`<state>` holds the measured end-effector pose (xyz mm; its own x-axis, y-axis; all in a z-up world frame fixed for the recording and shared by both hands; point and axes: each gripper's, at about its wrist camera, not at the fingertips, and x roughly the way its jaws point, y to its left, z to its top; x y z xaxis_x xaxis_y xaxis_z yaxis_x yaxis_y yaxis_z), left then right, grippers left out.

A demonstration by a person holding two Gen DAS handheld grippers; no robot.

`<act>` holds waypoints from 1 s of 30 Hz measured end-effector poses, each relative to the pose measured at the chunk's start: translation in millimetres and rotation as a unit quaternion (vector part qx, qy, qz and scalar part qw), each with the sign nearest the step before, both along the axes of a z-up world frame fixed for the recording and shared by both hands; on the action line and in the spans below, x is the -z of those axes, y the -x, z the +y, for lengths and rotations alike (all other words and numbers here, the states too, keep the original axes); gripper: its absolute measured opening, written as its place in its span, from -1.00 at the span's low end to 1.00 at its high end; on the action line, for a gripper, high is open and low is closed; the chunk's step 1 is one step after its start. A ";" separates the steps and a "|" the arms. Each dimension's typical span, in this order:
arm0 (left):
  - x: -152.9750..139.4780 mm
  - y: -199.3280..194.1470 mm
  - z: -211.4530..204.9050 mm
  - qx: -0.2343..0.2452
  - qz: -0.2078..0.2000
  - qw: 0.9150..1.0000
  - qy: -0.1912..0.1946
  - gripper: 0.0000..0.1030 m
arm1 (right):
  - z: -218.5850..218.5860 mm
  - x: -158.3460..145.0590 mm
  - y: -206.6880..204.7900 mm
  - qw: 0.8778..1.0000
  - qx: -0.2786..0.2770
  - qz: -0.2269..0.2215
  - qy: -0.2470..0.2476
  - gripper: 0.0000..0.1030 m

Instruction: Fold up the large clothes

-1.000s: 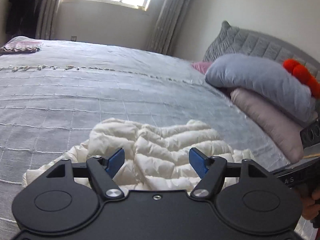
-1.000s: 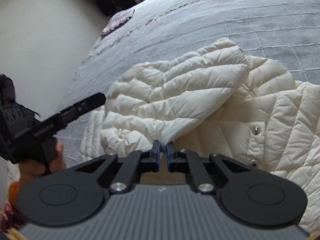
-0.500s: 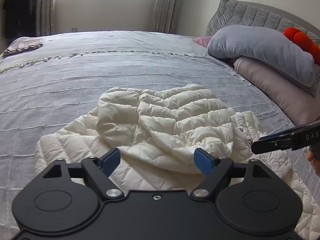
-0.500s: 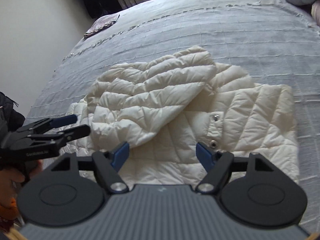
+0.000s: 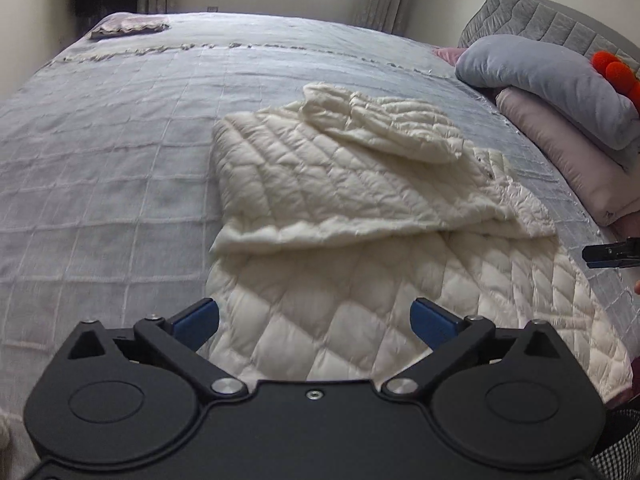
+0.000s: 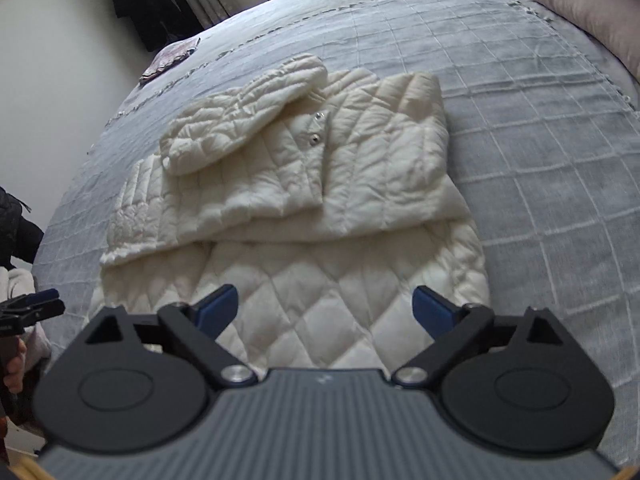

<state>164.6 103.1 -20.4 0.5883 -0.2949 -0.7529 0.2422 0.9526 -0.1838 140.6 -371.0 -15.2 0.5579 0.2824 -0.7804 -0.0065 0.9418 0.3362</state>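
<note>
A cream quilted puffer jacket [image 5: 352,208] lies on the grey bed, its upper part folded down over the body, with a sleeve [image 5: 384,124] laid across the top. It also shows in the right wrist view [image 6: 304,184], where two snap buttons [image 6: 316,128] are visible. My left gripper [image 5: 315,320] is open and empty, hovering over the jacket's near hem. My right gripper [image 6: 325,307] is open and empty, over the near hem too. The right gripper's tip shows at the right edge of the left wrist view [image 5: 612,254]; the left gripper's tip shows at the left edge of the right wrist view [image 6: 32,306].
The grey quilted bedspread [image 5: 100,168] spreads wide to the left and far side. Stacked pillows, grey [image 5: 552,80] over pink [image 5: 568,160], lie at the right against a grey headboard. A small folded cloth [image 5: 128,28] lies at the far corner. Dark clothing [image 6: 148,4] hangs by the wall.
The right gripper opened and let go of the jacket. Both grippers pulled back from the jacket, which now lies flatter with the sleeve across it.
</note>
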 end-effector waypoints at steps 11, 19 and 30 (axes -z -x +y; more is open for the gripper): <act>58.5 67.2 47.2 -0.022 0.104 0.993 0.056 0.99 | -30.6 46.3 87.6 0.998 0.014 0.035 0.050 0.88; 69.4 94.5 49.4 0.017 0.119 0.985 0.125 0.95 | -60.9 61.3 121.6 0.999 0.025 0.039 -0.020 0.87; 73.8 119.7 39.5 0.057 0.154 0.966 0.198 0.21 | -60.6 64.2 147.4 0.991 -0.006 0.060 -0.121 -0.11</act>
<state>44.9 142.5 -94.1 0.3012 -0.6448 -0.7025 0.2164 0.7638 -0.6082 -6.8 -431.6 -79.5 0.4606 0.4763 -0.7490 0.0357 0.8332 0.5518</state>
